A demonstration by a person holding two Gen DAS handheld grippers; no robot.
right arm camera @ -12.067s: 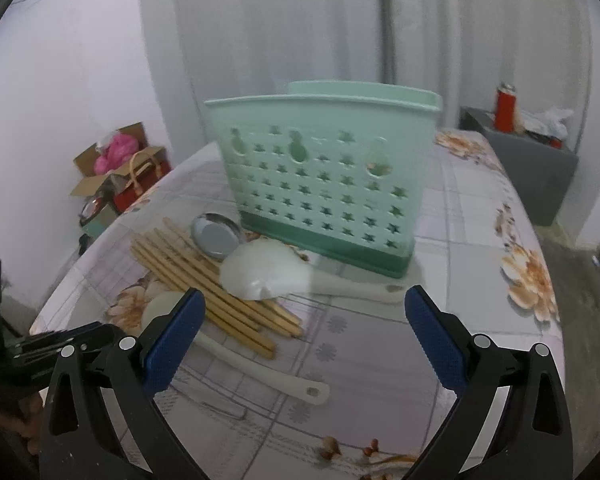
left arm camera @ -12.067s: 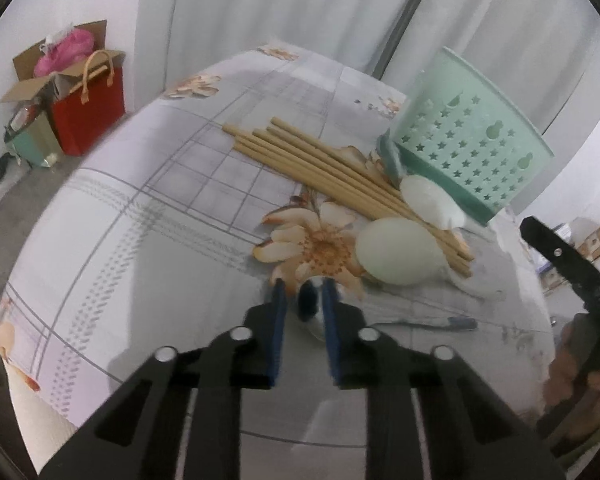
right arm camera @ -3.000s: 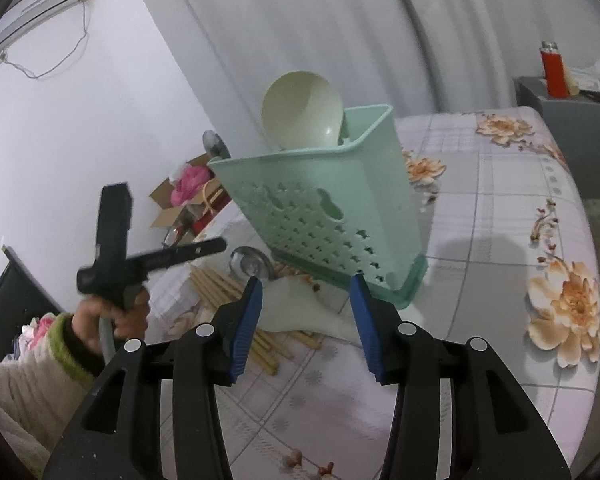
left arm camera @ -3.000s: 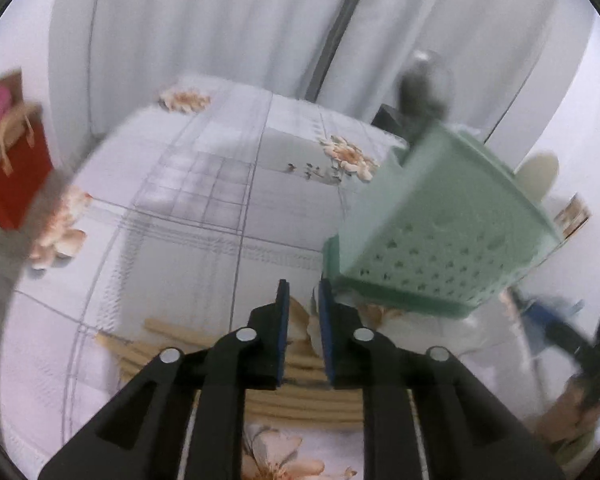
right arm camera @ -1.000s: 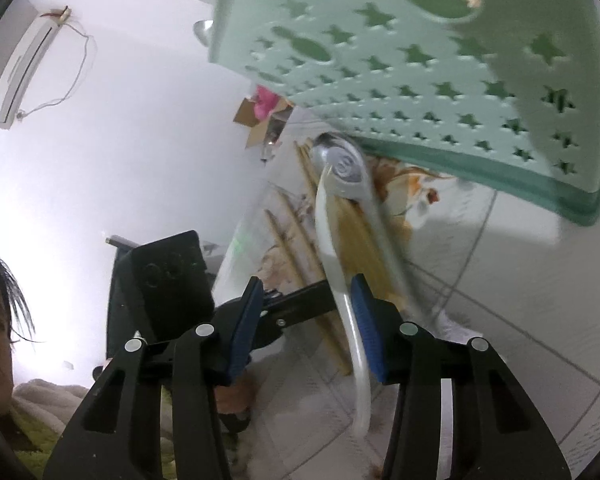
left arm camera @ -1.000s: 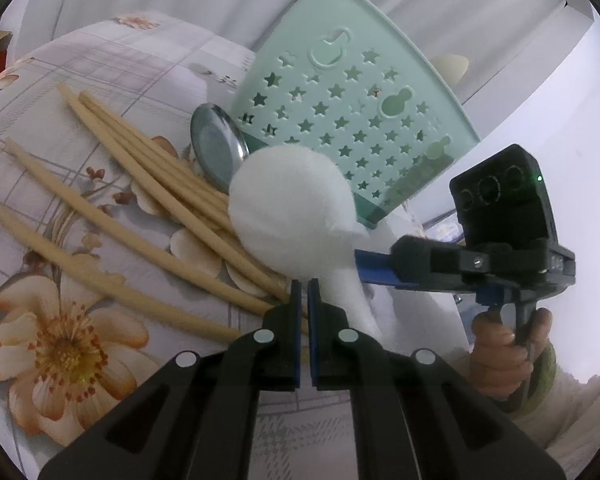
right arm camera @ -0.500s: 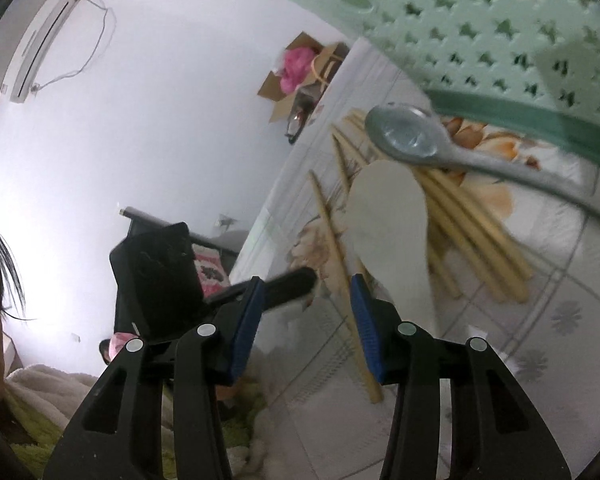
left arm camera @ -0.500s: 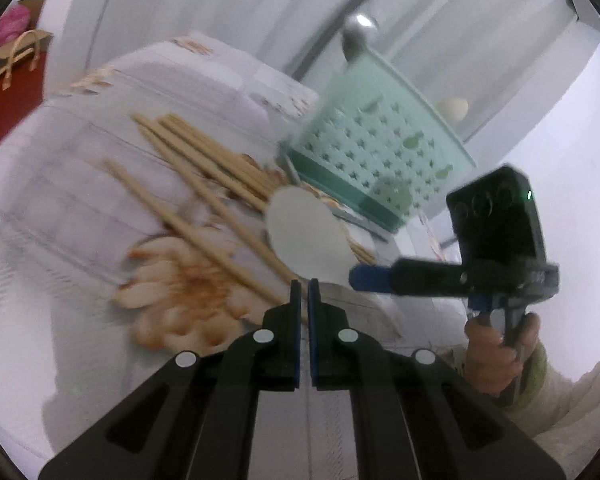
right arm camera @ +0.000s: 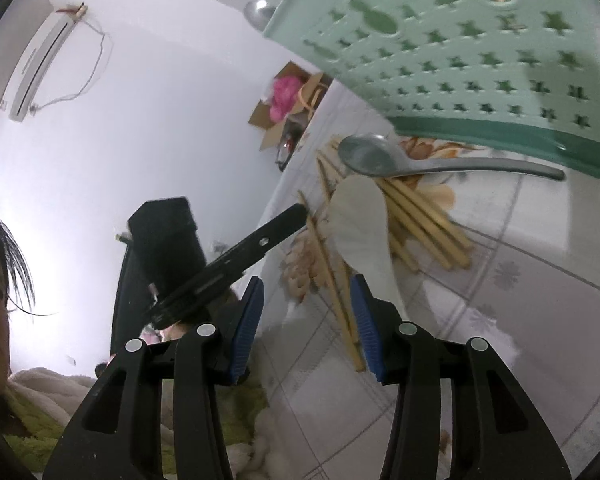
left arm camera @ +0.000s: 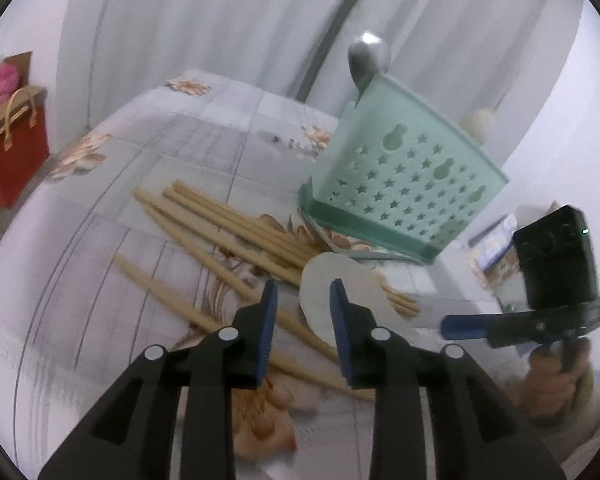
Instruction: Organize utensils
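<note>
Left wrist view: my left hand-held gripper (left arm camera: 302, 298) has just opened, jaws apart and empty; half a second ago they were together, so I judge a fresh pick is next. Mint caddy (left arm camera: 404, 196) stands at two o'clock; chopsticks (left arm camera: 228, 228) lie loose, white spoon (left arm camera: 340, 286) atop them. Right hand-held gripper (right arm camera: 306, 296) gapes empty.

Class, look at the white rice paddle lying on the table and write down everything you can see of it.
The white rice paddle looks like smooth matte plastic, with a broad oval blade narrowing into a slim handle. It lies flat on the floral tablecloth, its blade resting over several wooden chopsticks, in front of the mint green utensil basket. A metal spoon lies just beyond its tip. Its handle runs toward the open right claw, whose fingers do not grip it.
</note>
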